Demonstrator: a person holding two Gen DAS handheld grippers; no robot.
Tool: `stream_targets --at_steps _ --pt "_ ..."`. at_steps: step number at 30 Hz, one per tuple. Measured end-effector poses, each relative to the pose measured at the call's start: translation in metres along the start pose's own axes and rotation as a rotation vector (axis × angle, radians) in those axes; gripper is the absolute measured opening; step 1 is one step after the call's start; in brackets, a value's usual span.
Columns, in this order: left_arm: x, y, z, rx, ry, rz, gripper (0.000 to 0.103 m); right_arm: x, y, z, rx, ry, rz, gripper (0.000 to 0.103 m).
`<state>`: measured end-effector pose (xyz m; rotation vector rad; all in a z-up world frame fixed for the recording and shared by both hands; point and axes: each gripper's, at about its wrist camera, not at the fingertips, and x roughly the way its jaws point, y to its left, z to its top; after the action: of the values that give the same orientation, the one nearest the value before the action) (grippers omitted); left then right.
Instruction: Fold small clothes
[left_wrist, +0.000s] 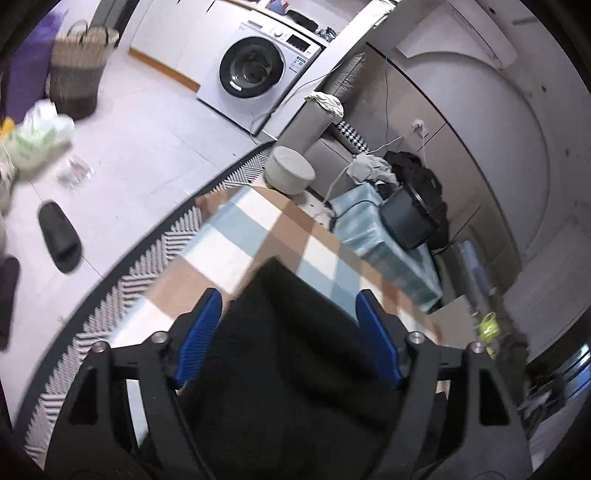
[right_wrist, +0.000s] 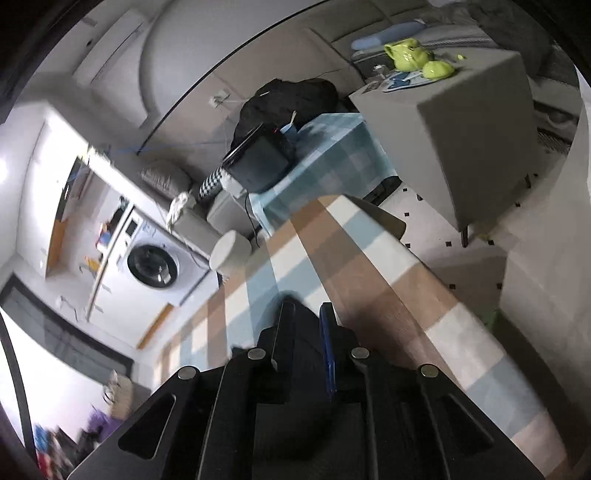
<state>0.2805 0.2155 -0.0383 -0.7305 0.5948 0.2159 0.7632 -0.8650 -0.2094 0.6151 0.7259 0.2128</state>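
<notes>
A black garment (left_wrist: 291, 369) lies on the table's brown, blue and white checked cloth (left_wrist: 236, 236). In the left wrist view my left gripper (left_wrist: 290, 328) is open wide, its blue pads (left_wrist: 203, 332) standing on either side of the garment without pressing it. In the right wrist view my right gripper (right_wrist: 306, 317) has its fingers almost together. Dark cloth (right_wrist: 293, 297) fills the narrow gap and bulges just past the tips, above the checked cloth (right_wrist: 369, 266).
Beyond the table are a white round stool (left_wrist: 290, 171), a grey sofa and a low table with a blue checked cover (left_wrist: 388, 240) bearing dark things. A washing machine (left_wrist: 255, 70), a woven basket (left_wrist: 77, 70) and a black slipper (left_wrist: 59, 236) are on the floor. A grey cabinet (right_wrist: 461, 147) is to the right.
</notes>
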Motion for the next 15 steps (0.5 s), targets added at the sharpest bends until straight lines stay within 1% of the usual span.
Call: stream_targets --at_steps 1,3,5,6,7,9,11,12,13,15 --pt "-0.003 0.002 -0.002 0.017 0.005 0.016 0.072 -0.003 -0.002 -0.005 -0.027 0.017 -0.016 0.021" --pt "-0.012 0.007 -0.01 0.054 0.024 0.047 0.072 -0.01 -0.006 -0.014 -0.058 0.056 -0.018 0.025" --pt "-0.022 0.016 -0.022 0.09 0.045 0.078 0.073 -0.02 -0.009 -0.027 -0.095 0.08 -0.021 0.038" --pt "-0.027 0.02 -0.029 0.104 0.057 0.094 0.073 -0.026 -0.01 -0.034 -0.12 0.09 -0.025 0.047" --pt "-0.032 0.026 -0.038 0.125 0.077 0.107 0.073 -0.035 -0.011 -0.044 -0.154 0.104 -0.022 0.051" --pt "-0.036 0.033 -0.052 0.161 0.115 0.125 0.073 -0.048 -0.013 -0.061 -0.217 0.139 -0.014 0.054" --pt "-0.039 0.04 -0.072 0.202 0.167 0.141 0.073 -0.057 -0.016 -0.078 -0.259 0.167 -0.019 0.058" --pt "-0.04 0.041 -0.081 0.221 0.186 0.136 0.073 -0.061 -0.019 -0.087 -0.274 0.182 -0.022 0.059" --pt "-0.042 0.042 -0.094 0.262 0.217 0.125 0.073 -0.064 -0.021 -0.097 -0.292 0.2 -0.023 0.059" --pt "-0.041 0.04 -0.111 0.313 0.238 0.119 0.073 -0.067 -0.023 -0.116 -0.35 0.232 -0.03 0.059"
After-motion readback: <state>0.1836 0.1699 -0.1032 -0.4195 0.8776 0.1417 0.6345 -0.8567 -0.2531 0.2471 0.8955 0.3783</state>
